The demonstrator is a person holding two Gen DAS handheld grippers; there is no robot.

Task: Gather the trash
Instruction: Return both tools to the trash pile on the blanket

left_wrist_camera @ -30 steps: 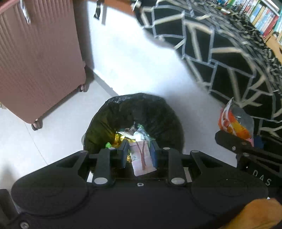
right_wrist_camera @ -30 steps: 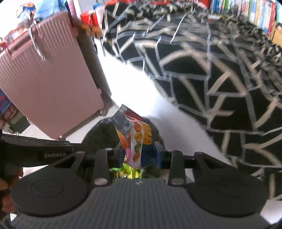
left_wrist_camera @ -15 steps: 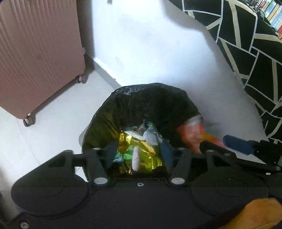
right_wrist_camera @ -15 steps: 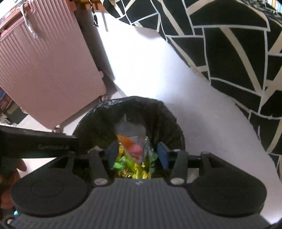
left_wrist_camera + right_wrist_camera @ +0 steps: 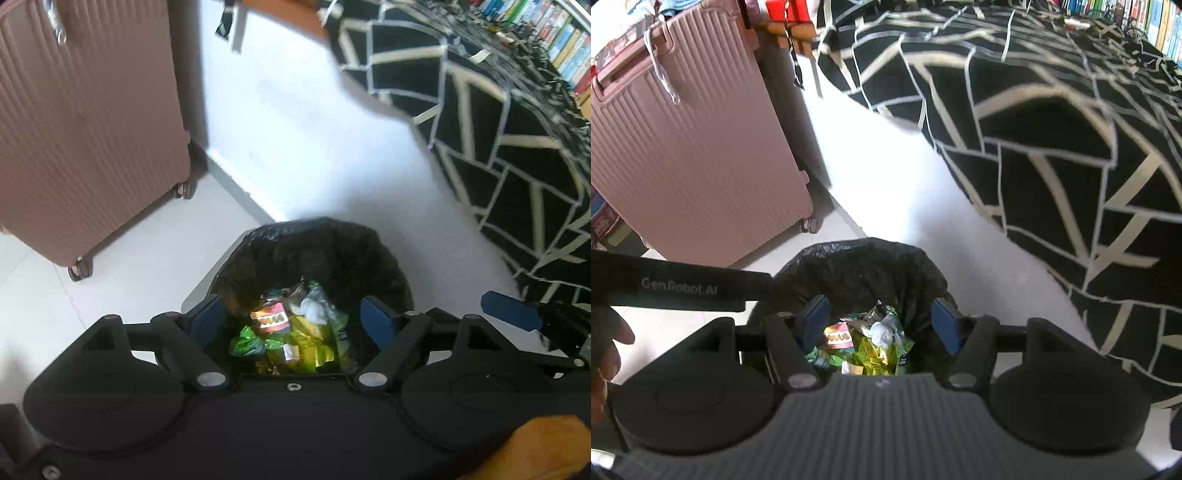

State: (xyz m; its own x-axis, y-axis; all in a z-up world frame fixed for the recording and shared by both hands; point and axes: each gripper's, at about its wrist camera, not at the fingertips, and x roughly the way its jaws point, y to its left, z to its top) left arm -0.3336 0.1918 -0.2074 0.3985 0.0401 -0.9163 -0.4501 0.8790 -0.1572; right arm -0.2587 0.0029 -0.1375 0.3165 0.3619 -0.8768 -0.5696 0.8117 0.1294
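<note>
A bin lined with a black bag stands on the pale floor below both grippers. Inside lies a heap of wrappers: green and gold foil, a white crumple, and an orange snack packet. My left gripper hangs over the bin mouth, its jaws opening with nothing between them. My right gripper is also above the bin, jaws opening and holding nothing. One blue pad of the right gripper shows at the right of the left wrist view.
A pink ribbed suitcase on wheels stands to the left of the bin. A bed with a black and cream patterned cover fills the right, white sheet below it. Books line the far right. A hand holds the left gripper.
Both grippers opened over the bin. The paper wrapper fell from the left one and the orange snack packet from the right one; both now lie among the trash in the bin.
</note>
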